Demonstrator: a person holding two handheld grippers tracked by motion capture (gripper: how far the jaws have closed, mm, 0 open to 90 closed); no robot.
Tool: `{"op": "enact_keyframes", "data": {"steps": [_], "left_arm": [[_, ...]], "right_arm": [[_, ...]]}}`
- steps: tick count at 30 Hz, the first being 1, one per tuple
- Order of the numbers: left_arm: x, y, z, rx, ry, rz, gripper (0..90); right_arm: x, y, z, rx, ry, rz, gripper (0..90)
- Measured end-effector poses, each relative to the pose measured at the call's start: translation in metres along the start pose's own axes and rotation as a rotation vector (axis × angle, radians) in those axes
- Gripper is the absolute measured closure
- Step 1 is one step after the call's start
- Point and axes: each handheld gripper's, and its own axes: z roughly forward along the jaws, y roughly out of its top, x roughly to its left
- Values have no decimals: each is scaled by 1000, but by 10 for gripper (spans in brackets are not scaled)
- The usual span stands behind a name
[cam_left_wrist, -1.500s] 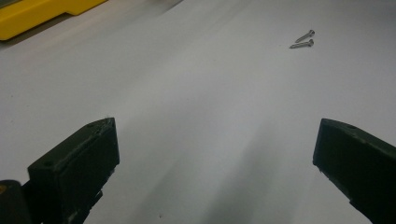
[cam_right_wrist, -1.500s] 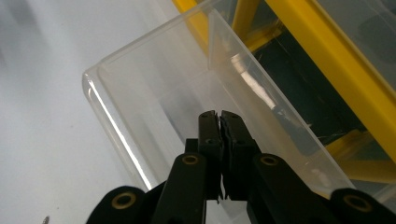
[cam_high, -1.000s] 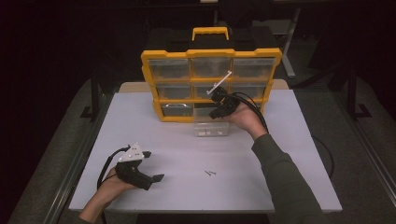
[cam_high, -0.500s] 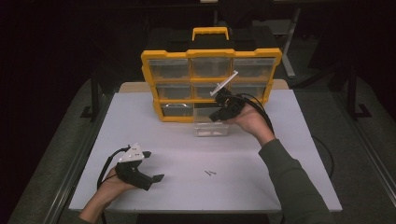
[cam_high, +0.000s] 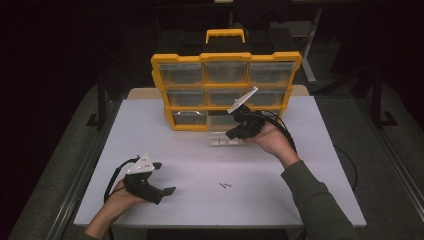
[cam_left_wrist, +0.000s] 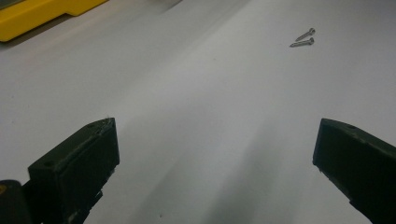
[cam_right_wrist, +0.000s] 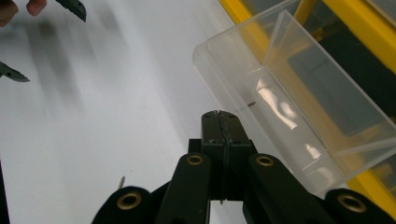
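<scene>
A pale grey surface (cam_high: 200, 150) stands in a dark room, and at its far edge a yellow-framed organizer case (cam_high: 226, 90) stands upright with a yellow handle on top and rows of clear drawers facing the person. One clear plastic drawer (cam_high: 223, 139) lies out on the surface just in front of the case; in the right gripper view this drawer (cam_right_wrist: 299, 102) sits close ahead of the jaws, with a small dark screw (cam_right_wrist: 251, 104) inside it. The right gripper (cam_high: 236, 131) hovers above that drawer, held in the person's right hand (cam_high: 270, 140), and its jaws are pressed together; a thin metal tip shows low between them, but whether it is a gripped thing cannot be told. The left gripper (cam_high: 162, 177) rests low at the near left of the surface in the left hand (cam_high: 117, 200), its jaws spread wide with nothing between them. Two small screws (cam_high: 225, 185) lie side by side on the bare surface between the hands, well apart from both grippers; the left gripper view shows these screws (cam_left_wrist: 303, 38) ahead and to the right of the jaws.
</scene>
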Motion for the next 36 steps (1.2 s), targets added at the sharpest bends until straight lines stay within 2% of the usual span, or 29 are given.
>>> {"op": "enact_keyframes", "data": {"steps": [14, 23, 36], "left_arm": [[0, -1, 1, 6, -1, 0, 2], [1, -1, 1, 7, -1, 4, 2], [1, -1, 1, 6, -3, -1, 2]], "right_arm": [[11, -21, 8, -14, -8, -11, 708], [18, -35, 15, -13, 10, -5, 646], [36, -52, 35, 19, 35, -39, 613]]}}
